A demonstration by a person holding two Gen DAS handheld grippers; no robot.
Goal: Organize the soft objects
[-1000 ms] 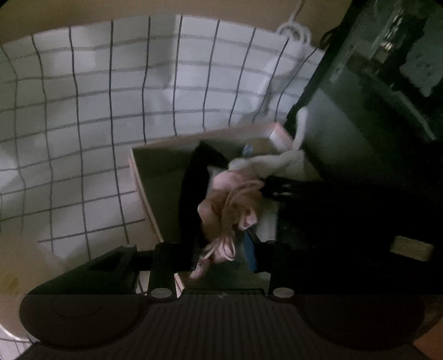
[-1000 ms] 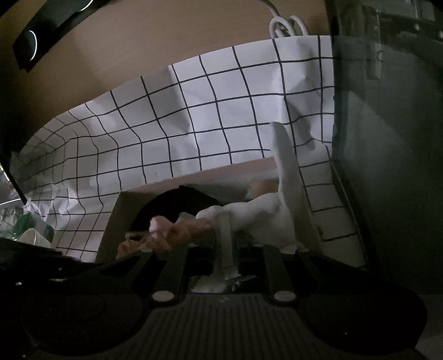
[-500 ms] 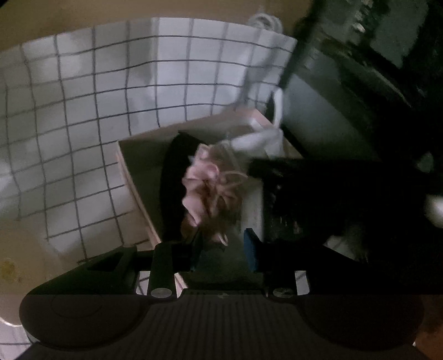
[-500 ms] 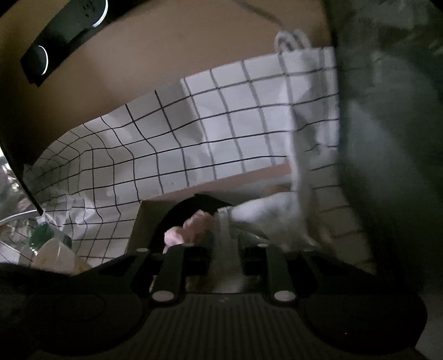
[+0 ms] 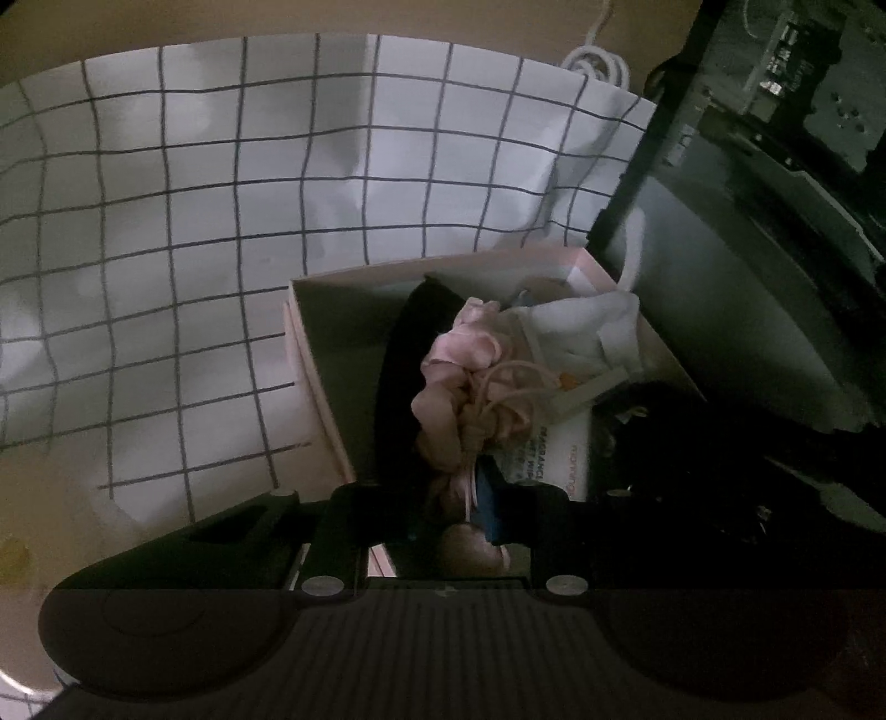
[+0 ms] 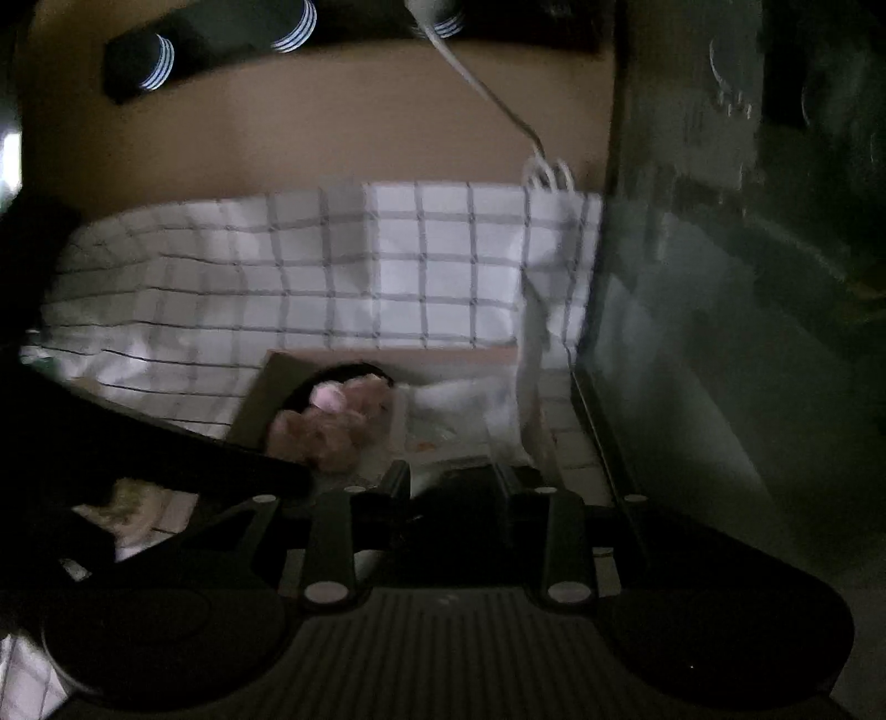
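Observation:
A pink box (image 5: 310, 354) lies on the checked cloth (image 5: 166, 221). In it are a black soft item (image 5: 398, 354), a pink scrunchie with strings (image 5: 459, 387), a white cloth (image 5: 576, 327) and a wipes packet (image 5: 554, 448). My left gripper (image 5: 443, 498) hangs over the box's near end, jaws apart, with the scrunchie's strings between them. My right gripper (image 6: 451, 482) is open and empty, just before the box (image 6: 266, 387); the scrunchie (image 6: 332, 421) and white cloth (image 6: 470, 399) lie beyond it.
A dark glass-fronted appliance (image 5: 747, 249) stands close on the right, also in the right wrist view (image 6: 720, 332). A white cable (image 6: 487, 94) runs over the brown table to a coil at the cloth's far edge. Dark gear (image 6: 221, 44) lies at the back.
My right gripper has opened, let go of the white cloth and pulled back. The cloth now lies in the box. My left gripper has drawn back a little.

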